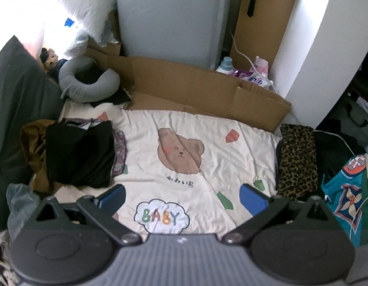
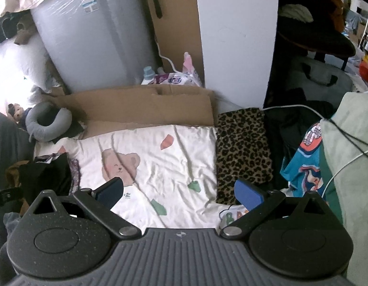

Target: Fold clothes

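A white sheet (image 1: 207, 143) printed with a bear and the word BABY covers the bed (image 2: 174, 147). On its left lies a black folded garment (image 1: 79, 152) on top of brown and patterned clothes (image 1: 32, 143). A leopard-print garment (image 1: 296, 159) lies folded at the right edge (image 2: 243, 150). My left gripper (image 1: 182, 199) hovers open above the BABY print, holding nothing. My right gripper (image 2: 179, 193) hovers open above the sheet, its right finger over the leopard garment's near corner.
A teal patterned cloth (image 1: 346, 195) and a pale green cushion (image 2: 350, 166) with cables sit at the right. Flattened cardboard (image 1: 195, 88) lines the far side, with a grey wrapped appliance (image 1: 172, 16), a white pillar (image 2: 236, 38) and a grey neck pillow (image 1: 88, 81) behind.
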